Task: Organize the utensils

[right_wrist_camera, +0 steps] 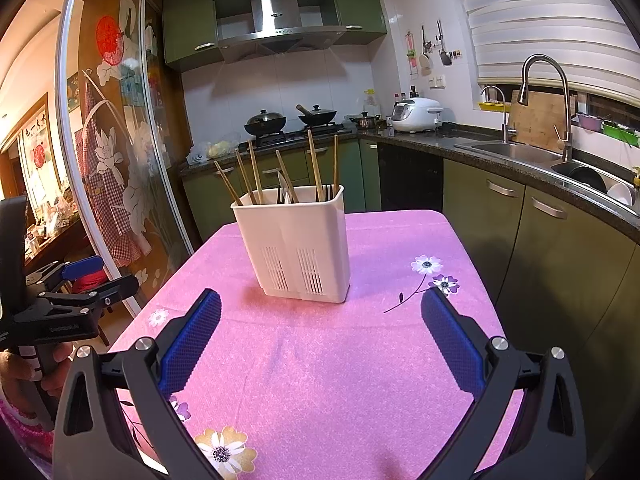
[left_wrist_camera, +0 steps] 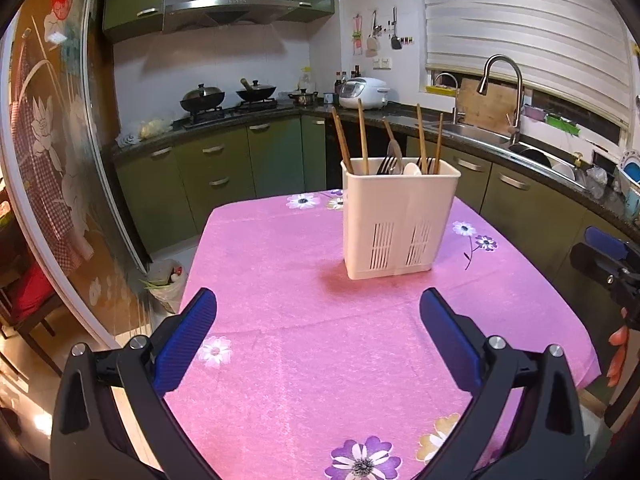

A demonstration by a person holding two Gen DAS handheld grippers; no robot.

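The white holder [left_wrist_camera: 394, 220] is sitting at 12 o'clock on the pink table [left_wrist_camera: 280, 320]. Both grippers [left_wrist_camera: 318, 312] [right_wrist_camera: 320, 312] are gaping wide, holding nothing. The chopsticks [left_wrist_camera: 362, 136] probably feel light, stiff and slippery; pinching near their tops looks best.

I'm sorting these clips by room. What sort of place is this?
A home kitchen, most likely. Two lidded woks sit on a gas stove under a range hood, and a sink with a tall faucet is set in the counter by green cabinets. A utensil holder stands on a pink floral tablecloth.
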